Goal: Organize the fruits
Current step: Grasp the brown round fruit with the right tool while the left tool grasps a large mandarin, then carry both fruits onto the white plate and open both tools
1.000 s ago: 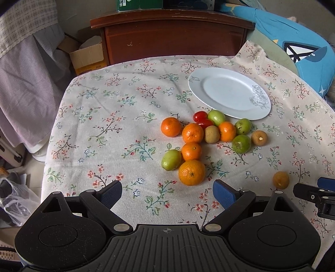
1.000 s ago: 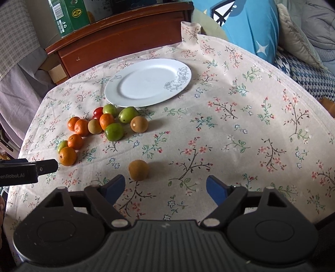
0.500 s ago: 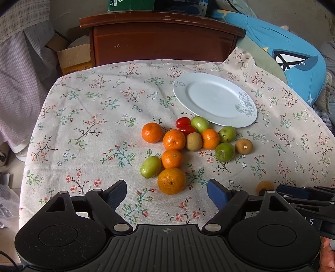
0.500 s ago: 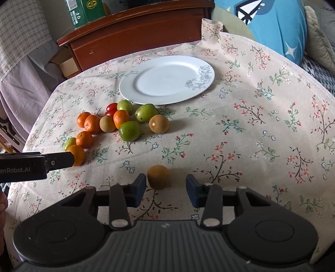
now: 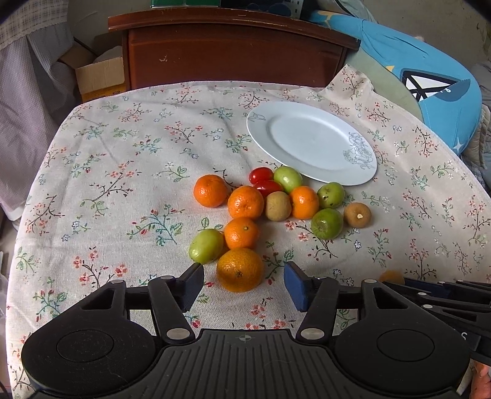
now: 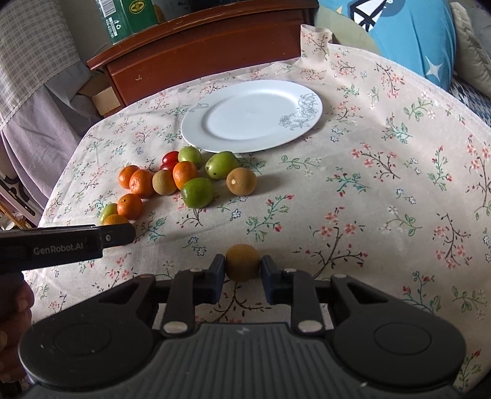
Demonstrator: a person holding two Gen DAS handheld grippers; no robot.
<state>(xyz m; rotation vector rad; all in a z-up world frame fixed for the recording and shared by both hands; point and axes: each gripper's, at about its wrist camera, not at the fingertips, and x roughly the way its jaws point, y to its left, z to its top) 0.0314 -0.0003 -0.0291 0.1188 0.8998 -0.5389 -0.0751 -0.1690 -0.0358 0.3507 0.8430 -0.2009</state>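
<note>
Fruit cluster (image 6: 184,181) crowds frame centre-left, touching plate (image 6: 251,116) rim. Tablecloth (image 6: 383,199) right of it lies bare. Wooden cabinet (image 6: 199,58) blocks the top edge.

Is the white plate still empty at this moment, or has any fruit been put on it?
Empty. The white plate shows only its bare surface and grey flower print in both views; every fruit lies on the tablecloth beside it.

"GenRobot.AI" in pale letters on the black side of the left claw (image 6: 118,234), green carton's (image 6: 132,15) print unreadable
</note>
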